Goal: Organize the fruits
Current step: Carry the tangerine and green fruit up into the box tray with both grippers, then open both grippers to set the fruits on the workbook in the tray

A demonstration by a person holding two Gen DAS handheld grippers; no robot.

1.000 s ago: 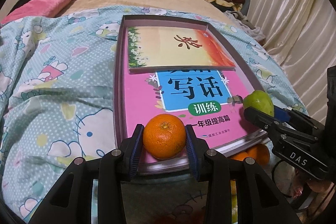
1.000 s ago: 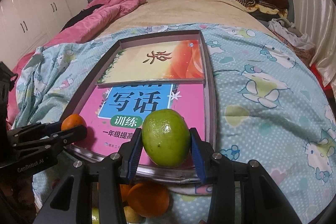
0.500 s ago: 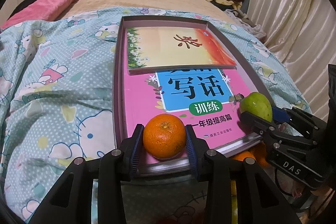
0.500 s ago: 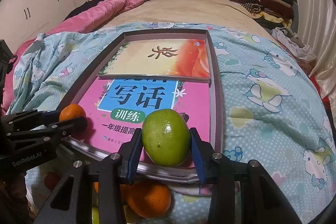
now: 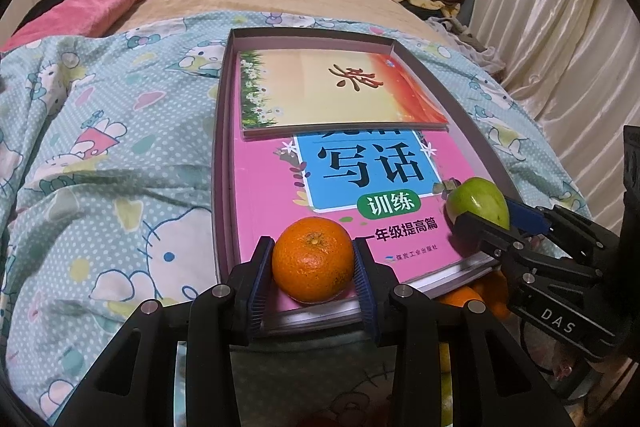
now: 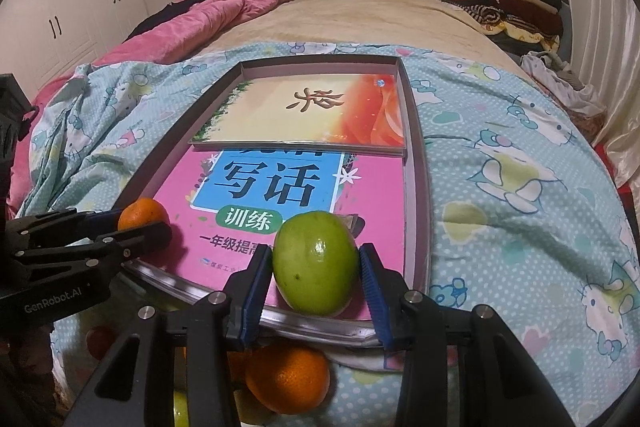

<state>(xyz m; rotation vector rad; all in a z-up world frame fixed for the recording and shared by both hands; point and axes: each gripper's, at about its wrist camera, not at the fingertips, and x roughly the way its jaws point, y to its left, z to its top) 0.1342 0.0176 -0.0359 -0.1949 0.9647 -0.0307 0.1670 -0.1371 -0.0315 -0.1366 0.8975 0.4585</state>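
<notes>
The round orange mandarin point(image 5: 313, 259) is pinched in the left gripper point(image 5: 313, 269) fingers and the smooth green fruit point(image 6: 315, 263) in the right gripper point(image 6: 316, 273) (both clamped snug), each just over the near end of the pink workbook point(image 5: 280, 203) in the shallow grey box point(image 5: 222, 131).

Your right hand-held gripper point(image 6: 315, 267) has carried the green fruit point(image 6: 315, 262) forward and inward over the near right corner of the pink book point(image 6: 280, 195); a second ago it hung past the tray's point(image 6: 418, 147) edge. Your left hand-held gripper point(image 5: 313, 262) has also advanced slightly with its orange point(image 5: 313, 259), which now seems to touch the book's cover, though contact is hard to confirm. Both cameras have tilted up, showing more headboard.
</notes>
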